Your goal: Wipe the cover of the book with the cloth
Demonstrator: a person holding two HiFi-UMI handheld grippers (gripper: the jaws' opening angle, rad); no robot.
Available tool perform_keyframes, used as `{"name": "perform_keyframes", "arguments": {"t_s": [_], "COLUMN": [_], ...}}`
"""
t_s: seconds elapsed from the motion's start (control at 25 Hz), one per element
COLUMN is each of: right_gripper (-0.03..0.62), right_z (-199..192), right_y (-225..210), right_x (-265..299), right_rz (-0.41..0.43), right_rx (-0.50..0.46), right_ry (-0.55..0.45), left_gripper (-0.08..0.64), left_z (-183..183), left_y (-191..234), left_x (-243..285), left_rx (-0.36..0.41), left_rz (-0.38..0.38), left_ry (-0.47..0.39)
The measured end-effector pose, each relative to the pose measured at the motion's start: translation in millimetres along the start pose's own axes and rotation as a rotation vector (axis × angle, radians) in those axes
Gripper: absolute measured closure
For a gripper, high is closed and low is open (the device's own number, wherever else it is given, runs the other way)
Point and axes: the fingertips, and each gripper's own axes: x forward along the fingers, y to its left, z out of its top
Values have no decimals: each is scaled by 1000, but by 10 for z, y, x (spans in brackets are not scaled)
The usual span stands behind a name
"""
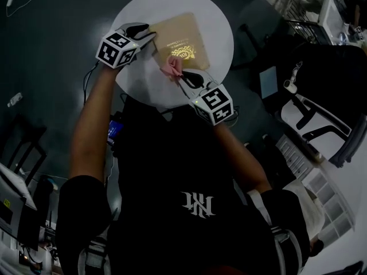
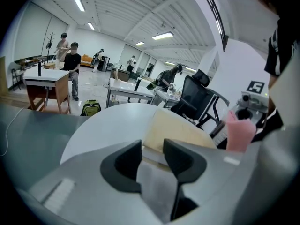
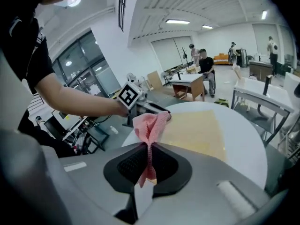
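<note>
The book (image 1: 180, 36) lies flat and cover up on the round white bench (image 1: 215, 22). Its long axis runs away from the person, leaning slightly left, with the gold emblem at the near end. The pink cloth (image 1: 172, 67) is bunched at the book's near edge, clenched in the right tool (image 1: 186, 80), probably poised to sweep. The left tool (image 1: 148, 36) has its jaws slightly parted at the book's left corner, likely bracing it against sliding.

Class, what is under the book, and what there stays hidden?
The book lies flat on the round white table. The tabletop directly beneath it and the book's underside are covered, so they cannot be seen.
</note>
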Motion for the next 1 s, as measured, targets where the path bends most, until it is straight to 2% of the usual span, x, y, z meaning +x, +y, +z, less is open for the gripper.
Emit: {"name": "perform_keyframes", "arguments": {"t_s": [0.2, 0.4, 0.6, 1.0], "right_gripper": [571, 571, 571, 571], "right_z": [-386, -584, -601, -737], "right_y": [54, -115, -371, -1021], "right_x": [309, 337, 210, -239], "right_rz": [20, -46, -104, -202], "right_rx": [46, -10, -44, -29], "right_ry": [90, 151, 155, 147], "left_gripper": [413, 411, 411, 411], "left_z": [4, 1, 26, -26], "left_y": [11, -2, 29, 23], "left_x": [20, 10, 6, -58], "left_rx": [8, 7, 37, 36], "left_rz": [6, 17, 26, 75], "left_ry": [-23, -44, -37, -15]}}
